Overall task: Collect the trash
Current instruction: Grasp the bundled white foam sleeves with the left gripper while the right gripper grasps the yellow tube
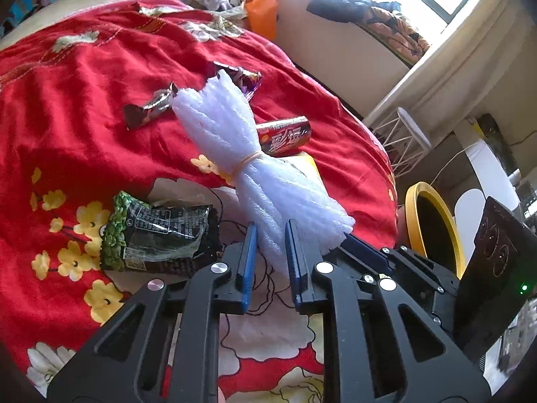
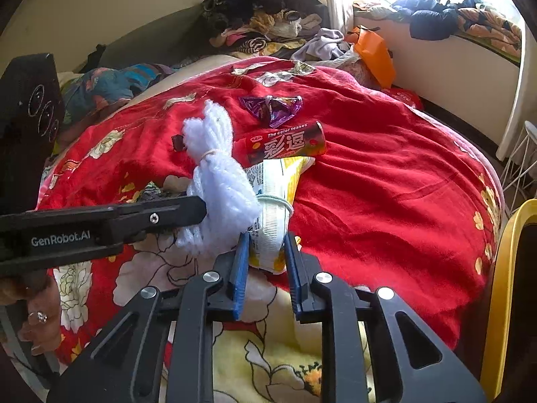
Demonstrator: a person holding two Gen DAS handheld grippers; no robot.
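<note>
My left gripper (image 1: pixel 271 235) is shut on a white foam-net bundle (image 1: pixel 231 141) tied with a rubber band, lifted over the red floral bed cover (image 1: pixel 84 100); it also shows in the right wrist view (image 2: pixel 218 181). My right gripper (image 2: pixel 266 245) is shut on the lower end of a yellow-white snack bag (image 2: pixel 275 201). Loose trash lies on the cover: a red tube wrapper (image 2: pixel 285 142), a purple wrapper (image 2: pixel 272 109), a brown-silver wrapper (image 1: pixel 149 105) and a green-black packet (image 1: pixel 157 235).
A yellow-rimmed bin (image 1: pixel 433 221) stands by the bed's right edge and shows in the right wrist view (image 2: pixel 503 288). A white wire stand (image 1: pixel 402 137) is beyond it. Clothes (image 2: pixel 268 23) and an orange bag (image 2: pixel 374 53) pile at the bed's far side.
</note>
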